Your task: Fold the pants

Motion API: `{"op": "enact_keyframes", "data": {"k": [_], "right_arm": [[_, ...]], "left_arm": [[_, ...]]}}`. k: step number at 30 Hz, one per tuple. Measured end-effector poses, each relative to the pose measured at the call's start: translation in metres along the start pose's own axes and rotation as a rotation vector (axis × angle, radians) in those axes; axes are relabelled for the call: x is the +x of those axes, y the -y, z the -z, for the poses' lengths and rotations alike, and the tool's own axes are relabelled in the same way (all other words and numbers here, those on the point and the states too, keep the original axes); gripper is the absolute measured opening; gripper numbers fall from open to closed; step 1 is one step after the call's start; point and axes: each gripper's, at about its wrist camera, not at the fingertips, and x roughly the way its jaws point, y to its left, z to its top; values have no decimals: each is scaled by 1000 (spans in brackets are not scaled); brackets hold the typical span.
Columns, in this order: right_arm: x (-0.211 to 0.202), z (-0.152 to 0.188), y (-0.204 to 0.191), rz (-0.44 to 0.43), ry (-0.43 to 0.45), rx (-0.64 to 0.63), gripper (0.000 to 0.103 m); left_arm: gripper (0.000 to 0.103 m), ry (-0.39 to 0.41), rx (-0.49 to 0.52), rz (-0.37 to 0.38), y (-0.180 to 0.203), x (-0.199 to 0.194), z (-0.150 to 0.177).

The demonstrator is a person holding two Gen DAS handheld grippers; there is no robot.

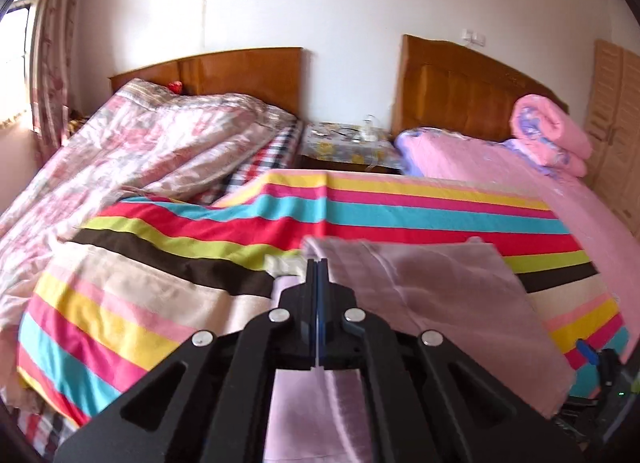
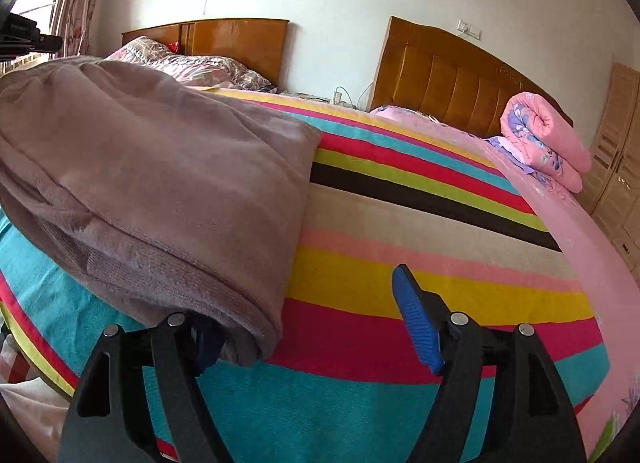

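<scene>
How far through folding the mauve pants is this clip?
Partway. Done: the mauve fleece pants already lie doubled in layers on the striped bedspread. In hand: the left gripper is shut, with pants fabric around its tips; whether it pinches an edge is unclear. The right gripper is open, one finger under the fold's edge. Left: a final fold and smoothing, probably.

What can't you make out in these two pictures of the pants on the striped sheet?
- Left wrist view: the near part of the pants is hidden behind the left gripper; whether its shut jaws pinch fabric is unclear.
- Right wrist view: the pants' left side is cut off by the frame edge.
- Right wrist view: the right gripper has one fingertip hidden under the pants' edge.
</scene>
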Motion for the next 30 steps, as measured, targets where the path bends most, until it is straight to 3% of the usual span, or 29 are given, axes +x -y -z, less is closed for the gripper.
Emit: {"op": "enact_keyframes", "data": {"k": [1,3,5,7,8,11,12,18,22,26,30], "right_arm": [[5,3,2,-9,-19,16,72],[6,5,6,-33,-24,63,73],[5,3,3,-20,-22,41,73],[5,3,3,-23,-27,46,74],[6,4,4,-26,-28,50,74],[6,4,4,-31,-27,50,74],[6,4,4,-33,-26,52,75],[7,5,6,-39,-24,63,77],[7,6,8,-43,-25,68,78],[7,6,7,-43,-21,74,79],[8,6,7,-43,-20,79,80]], "left_arm": [[0,-34,-19,-2,-15,7,2],[0,-121,-118,94,-45,24,13],[0,-163,-144,84,-56,31,27],[0,-204,-195,153,-59,34,40],[6,-229,-219,198,-58,34,46],[59,-316,-251,352,-41,38,66],[62,-345,-249,392,-34,40,72],[61,-517,-368,505,-24,77,88],[62,-539,-397,491,-30,79,90],[62,-554,-360,466,-28,80,89],[60,-543,-373,522,-19,93,83]]}}
